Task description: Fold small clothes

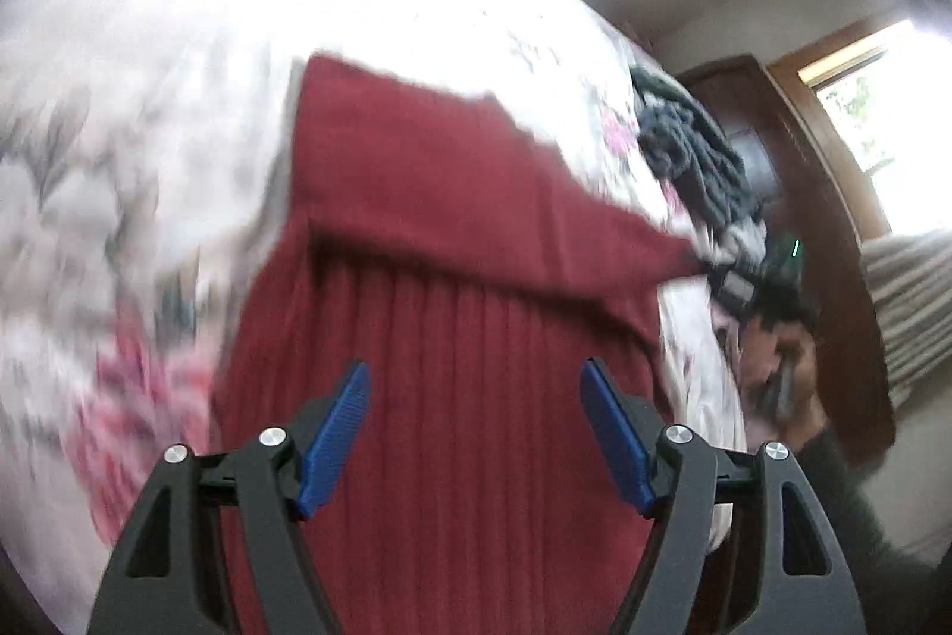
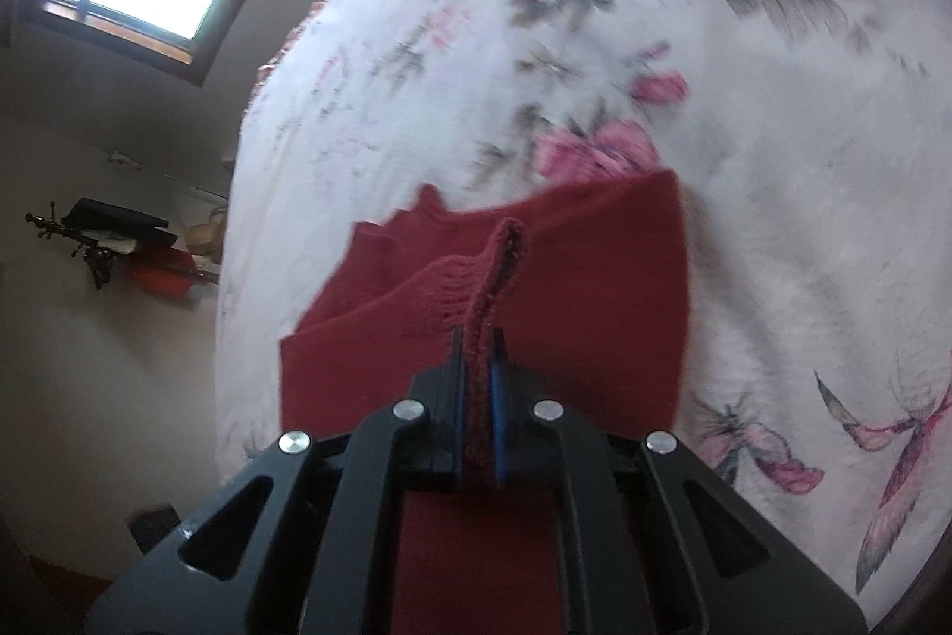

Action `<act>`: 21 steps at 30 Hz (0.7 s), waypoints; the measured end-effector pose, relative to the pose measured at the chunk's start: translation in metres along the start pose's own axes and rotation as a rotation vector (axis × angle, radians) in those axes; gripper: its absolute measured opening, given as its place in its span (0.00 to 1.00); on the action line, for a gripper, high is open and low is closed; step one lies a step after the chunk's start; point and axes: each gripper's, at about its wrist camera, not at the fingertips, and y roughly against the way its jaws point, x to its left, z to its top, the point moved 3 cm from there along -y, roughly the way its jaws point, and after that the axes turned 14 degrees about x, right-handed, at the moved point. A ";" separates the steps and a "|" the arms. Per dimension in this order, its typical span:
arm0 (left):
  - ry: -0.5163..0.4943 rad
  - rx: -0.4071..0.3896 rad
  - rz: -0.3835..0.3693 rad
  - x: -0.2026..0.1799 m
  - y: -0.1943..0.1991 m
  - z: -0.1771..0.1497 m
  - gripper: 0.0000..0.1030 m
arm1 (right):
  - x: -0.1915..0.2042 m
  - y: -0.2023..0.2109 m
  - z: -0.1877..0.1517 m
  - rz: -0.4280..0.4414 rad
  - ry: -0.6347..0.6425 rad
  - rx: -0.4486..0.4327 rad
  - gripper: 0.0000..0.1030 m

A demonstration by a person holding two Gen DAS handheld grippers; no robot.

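Red knit garment (image 2: 565,278) lies on the flowered bedspread (image 2: 773,159), and one ribbed edge is lifted, probably to carry it over for a fold. The right gripper (image 2: 478,337) is clenched on that edge. The left gripper (image 1: 476,385) hovers above the garment, jaws wide apart, grasping nothing.

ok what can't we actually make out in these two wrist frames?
- Red knit garment: in the left wrist view, motion blur hides what type of garment it is; its near end is cut off by the bottom edge.
- Dark knit pile: blurred in the left view; clipped by the top edge in the right view.
- Right gripper: the red hem fills the shut jaws and hides the pads' contact.
- Floral bedspread: print smeared by motion.
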 end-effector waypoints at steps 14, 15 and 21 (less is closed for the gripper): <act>0.021 0.025 0.048 0.025 -0.039 0.140 0.70 | -0.033 0.012 0.000 -0.055 0.008 -0.098 0.20; 0.018 0.027 0.040 0.027 -0.041 0.148 0.70 | -0.027 0.012 0.000 -0.046 0.031 -0.091 0.20; 0.097 0.104 0.085 0.057 -0.087 0.186 0.70 | -0.038 -0.036 0.005 -0.017 0.041 0.063 0.15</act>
